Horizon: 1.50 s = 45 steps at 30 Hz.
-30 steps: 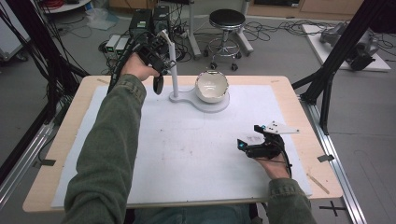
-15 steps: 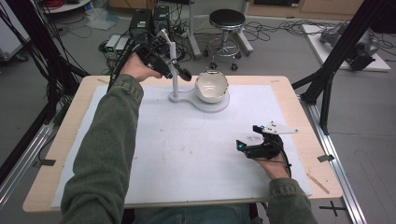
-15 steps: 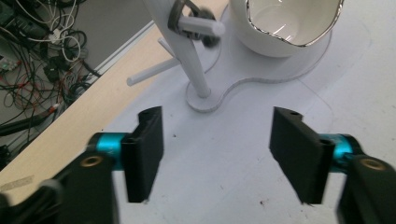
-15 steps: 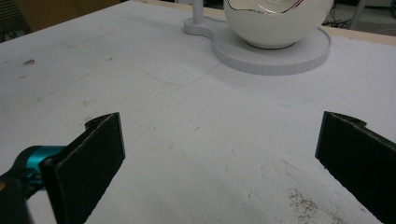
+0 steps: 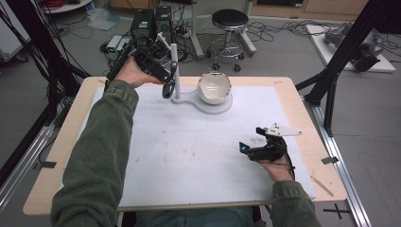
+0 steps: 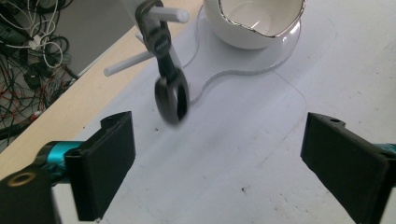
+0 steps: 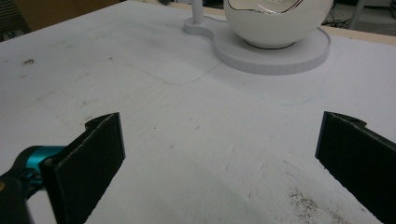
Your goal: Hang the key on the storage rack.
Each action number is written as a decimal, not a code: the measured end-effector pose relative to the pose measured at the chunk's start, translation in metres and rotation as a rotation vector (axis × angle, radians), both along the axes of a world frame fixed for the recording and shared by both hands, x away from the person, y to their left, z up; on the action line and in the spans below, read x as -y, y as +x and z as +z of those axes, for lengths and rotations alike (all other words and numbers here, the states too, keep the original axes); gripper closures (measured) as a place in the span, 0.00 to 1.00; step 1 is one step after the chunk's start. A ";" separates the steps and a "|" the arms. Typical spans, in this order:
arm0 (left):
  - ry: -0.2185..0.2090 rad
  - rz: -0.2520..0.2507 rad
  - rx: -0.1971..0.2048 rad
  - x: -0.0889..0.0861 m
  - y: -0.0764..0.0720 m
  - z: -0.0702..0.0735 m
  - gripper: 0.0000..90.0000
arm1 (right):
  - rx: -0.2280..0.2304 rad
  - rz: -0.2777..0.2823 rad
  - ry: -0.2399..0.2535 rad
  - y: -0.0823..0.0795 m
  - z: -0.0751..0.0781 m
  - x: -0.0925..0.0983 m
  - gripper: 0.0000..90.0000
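white table mat [image 5: 189, 151], black strap [image 6: 169, 79] on stand peg [image 6: 169, 15]

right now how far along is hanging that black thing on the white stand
Done: the black ring-ended piece hangs from a peg of the white stand, beside the white bowl. In hand: nothing; the left gripper has just been opening, with nothing between its jaws. The right gripper rests open. Left: drawing the left hand away.

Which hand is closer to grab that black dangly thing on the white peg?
The left. Its gripper sits open right in front of the black hanging piece on the peg. The right gripper rests far off, near the table's front right.
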<state>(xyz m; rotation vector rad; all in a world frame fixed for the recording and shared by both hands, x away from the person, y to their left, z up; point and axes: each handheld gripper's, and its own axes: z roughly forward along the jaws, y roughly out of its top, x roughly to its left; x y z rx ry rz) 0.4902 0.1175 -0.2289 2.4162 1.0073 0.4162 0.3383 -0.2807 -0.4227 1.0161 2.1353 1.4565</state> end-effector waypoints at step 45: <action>-0.126 0.018 0.047 -0.069 -0.070 -0.076 0.02 | -0.012 -0.017 -0.014 -0.003 0.000 -0.001 0.00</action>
